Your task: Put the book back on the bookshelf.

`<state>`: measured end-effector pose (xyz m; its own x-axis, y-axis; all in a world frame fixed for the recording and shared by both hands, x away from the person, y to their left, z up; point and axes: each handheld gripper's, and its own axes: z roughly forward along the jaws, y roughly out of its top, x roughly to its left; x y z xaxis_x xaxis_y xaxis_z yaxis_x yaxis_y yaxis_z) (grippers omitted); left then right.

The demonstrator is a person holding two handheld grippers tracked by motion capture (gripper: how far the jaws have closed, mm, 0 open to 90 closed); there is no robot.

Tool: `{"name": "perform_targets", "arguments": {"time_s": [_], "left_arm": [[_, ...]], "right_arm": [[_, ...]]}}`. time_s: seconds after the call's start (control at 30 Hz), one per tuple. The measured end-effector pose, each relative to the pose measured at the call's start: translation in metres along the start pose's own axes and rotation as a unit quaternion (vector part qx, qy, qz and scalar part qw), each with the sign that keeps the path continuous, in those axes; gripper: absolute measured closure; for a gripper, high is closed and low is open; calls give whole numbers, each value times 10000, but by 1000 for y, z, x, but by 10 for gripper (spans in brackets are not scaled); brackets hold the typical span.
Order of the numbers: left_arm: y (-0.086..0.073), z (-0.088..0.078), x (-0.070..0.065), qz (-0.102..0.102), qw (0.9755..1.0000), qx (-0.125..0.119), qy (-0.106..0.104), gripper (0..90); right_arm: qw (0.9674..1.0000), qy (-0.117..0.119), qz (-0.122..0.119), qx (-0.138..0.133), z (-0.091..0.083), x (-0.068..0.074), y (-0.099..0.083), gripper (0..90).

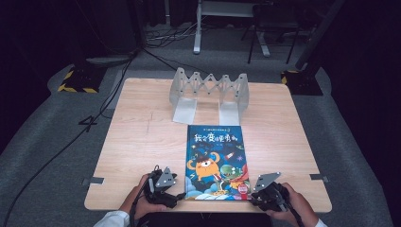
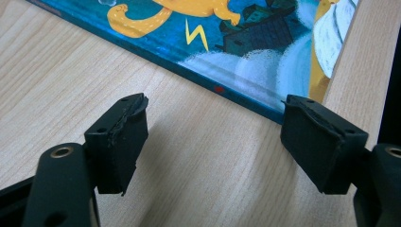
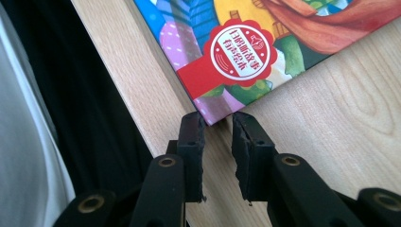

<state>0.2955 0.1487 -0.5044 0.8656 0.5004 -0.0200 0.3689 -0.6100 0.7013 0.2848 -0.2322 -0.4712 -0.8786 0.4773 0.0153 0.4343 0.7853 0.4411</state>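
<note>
Item: blue, glossy picture book (image 1: 216, 161) with cartoon monsters on its cover, lying flat and closed on the pale wooden table (image 1: 142, 142), its near edge close to the table's front edge. That leaves both near corners within reach of the person's hands.

Right gripper (image 3: 217, 124): at the book's near right corner, black jaws drawn together with the corner tip between them; whether the pads actually bite the cover cannot be told. Probably a pinch to lift or open.

Left gripper (image 2: 213, 137): beside the book's near left corner, jaws well apart, nothing between them, likely waiting to steady.

Beyond the book's far edge: grey folding metal book rack (image 1: 209, 92), upright and unfilled, a likely destination.
</note>
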Motion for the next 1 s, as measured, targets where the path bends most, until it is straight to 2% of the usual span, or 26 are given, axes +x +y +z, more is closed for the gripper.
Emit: {"name": "perform_targets", "arguments": {"time_s": [0.17,0.3,0.4,0.53,0.67,0.7,0.73,0.87,0.97,1.0], "left_arm": [[0,0,0,1,10000,6,24,236],[0,0,0,-7,10000,12,41,223],[0,0,0,-6,10000,11,41,224],[0,0,0,-3,10000,8,39,224],[0,0,0,0,10000,9,35,224],[0,0,0,6,10000,9,39,224],[0,0,0,5,10000,10,39,223],[0,0,0,3,10000,9,36,223],[0,0,0,6,10000,10,37,223],[0,0,0,8,10000,10,37,223]], "right_arm": [[9971,299,230,-663,2,-7,-13,747],[9963,337,136,-774,4,-8,-13,712],[9938,499,176,-978,2,-12,-13,663],[9916,562,164,-1151,-1,-13,-12,637],[9895,565,150,-1320,-3,-15,-9,516],[9888,628,165,-1343,-4,-16,-8,493],[9877,682,221,-1393,-4,-18,-7,474],[9791,960,473,-1731,-7,-27,-6,406],[9766,1050,534,-1801,-8,-32,-2,365],[9746,1131,548,-1854,-7,-35,0,353]]}}
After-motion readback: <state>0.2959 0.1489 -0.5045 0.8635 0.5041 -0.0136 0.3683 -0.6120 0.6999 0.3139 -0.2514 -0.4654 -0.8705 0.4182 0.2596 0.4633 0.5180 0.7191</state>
